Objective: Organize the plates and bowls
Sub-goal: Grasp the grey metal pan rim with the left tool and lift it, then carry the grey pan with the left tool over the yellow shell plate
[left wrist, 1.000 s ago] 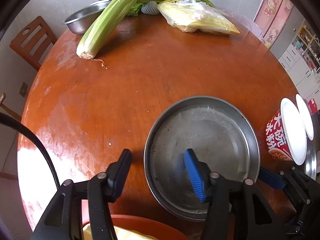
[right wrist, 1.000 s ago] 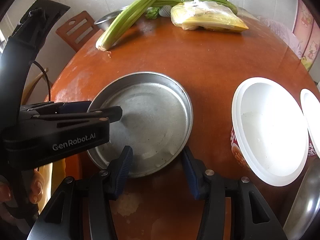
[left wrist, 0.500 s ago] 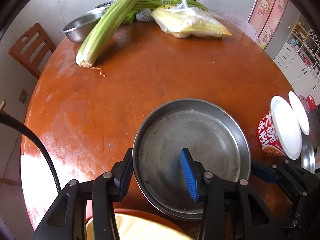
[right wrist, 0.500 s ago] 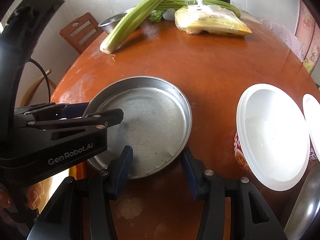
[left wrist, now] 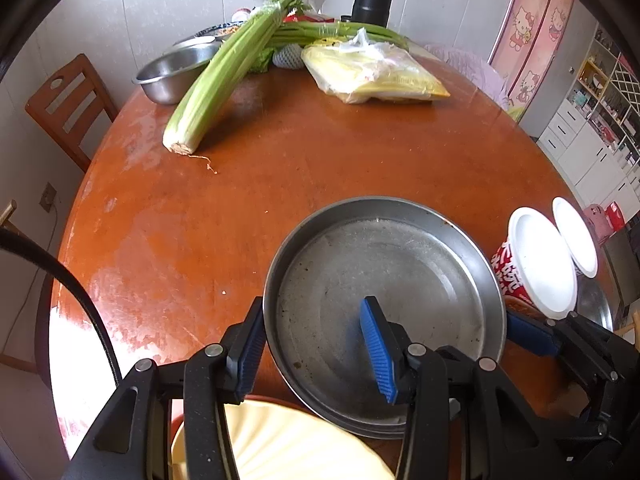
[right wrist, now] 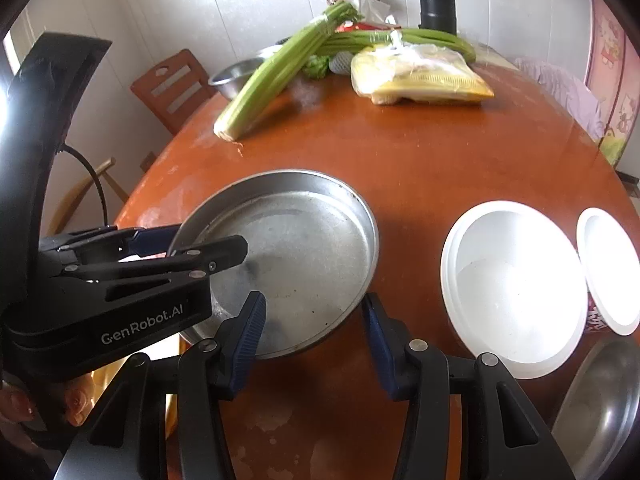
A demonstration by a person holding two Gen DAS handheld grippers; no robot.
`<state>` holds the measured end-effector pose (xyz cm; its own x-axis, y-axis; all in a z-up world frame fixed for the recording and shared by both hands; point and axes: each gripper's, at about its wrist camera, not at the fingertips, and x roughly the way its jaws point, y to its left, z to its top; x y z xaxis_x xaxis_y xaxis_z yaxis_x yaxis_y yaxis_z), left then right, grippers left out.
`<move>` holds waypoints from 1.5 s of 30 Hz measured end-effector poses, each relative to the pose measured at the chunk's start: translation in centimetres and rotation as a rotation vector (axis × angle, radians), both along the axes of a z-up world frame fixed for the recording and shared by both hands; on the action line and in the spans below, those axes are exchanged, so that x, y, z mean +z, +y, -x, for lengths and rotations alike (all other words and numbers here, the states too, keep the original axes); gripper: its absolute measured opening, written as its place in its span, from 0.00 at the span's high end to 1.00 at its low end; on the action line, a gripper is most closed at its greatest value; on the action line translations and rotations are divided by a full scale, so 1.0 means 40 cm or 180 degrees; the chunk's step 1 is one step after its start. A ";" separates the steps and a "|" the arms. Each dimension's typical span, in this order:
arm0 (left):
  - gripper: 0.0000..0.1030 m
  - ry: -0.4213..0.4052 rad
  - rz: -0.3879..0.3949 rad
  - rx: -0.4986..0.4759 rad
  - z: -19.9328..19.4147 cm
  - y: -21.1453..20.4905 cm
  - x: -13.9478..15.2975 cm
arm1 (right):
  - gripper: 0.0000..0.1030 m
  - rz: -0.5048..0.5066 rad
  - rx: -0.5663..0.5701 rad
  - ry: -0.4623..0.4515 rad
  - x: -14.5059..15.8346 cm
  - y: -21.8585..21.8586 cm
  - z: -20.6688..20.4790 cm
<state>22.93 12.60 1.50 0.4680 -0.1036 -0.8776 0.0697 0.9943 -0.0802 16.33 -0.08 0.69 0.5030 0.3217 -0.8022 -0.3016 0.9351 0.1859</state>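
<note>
White-panelled kitchen walls point(left wrist: 160, 4) ring a round, reddish-brown wooden table point(left wrist: 320, 168), where a person works with a black two-finger tool in each hand. At the near edge sits the largest dish, a shallow round grey metal pan point(left wrist: 400, 264). A dark shadow under its right side suggests it may be clear of the wood, though that is uncertain. A long bunch of green celery point(left wrist: 224, 76) lies at the far side. A white paper bowl with red print point(right wrist: 516, 292) stands just right of the pan. The left gripper point(left wrist: 313, 308) straddles the pan's left rim. Its jaws have just been closing with the rim between them, and they stand part-spread: the outer pad touches the wall, while the inner pad's blue face is bare above the floor. The right gripper point(right wrist: 314, 300) straddles the near rim the same way, also part-spread, and no pinch shows there either. The pan looks stiff and fairly light, but its smooth, thin wall is likely to be slippery. The surest hold seems to be the rolled rim at opposite sides, squeezed firmly and kept level. A ribbed cream-yellow dish point(left wrist: 280, 440) lies just below the pan's near edge.
</note>
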 end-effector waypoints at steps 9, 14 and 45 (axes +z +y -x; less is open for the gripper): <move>0.55 -0.0115 0.0049 0.0012 0.040 0.005 0.038 | 0.50 -0.0043 0.0023 -0.0122 0.038 0.000 0.030; 0.55 -0.0187 0.0049 0.0020 0.059 0.008 0.055 | 0.50 -0.0047 0.0043 -0.0188 0.056 0.000 0.049; 0.54 -0.0588 0.0133 0.0418 0.277 0.125 0.183 | 0.50 -0.0068 0.0583 -0.0568 0.172 0.105 0.214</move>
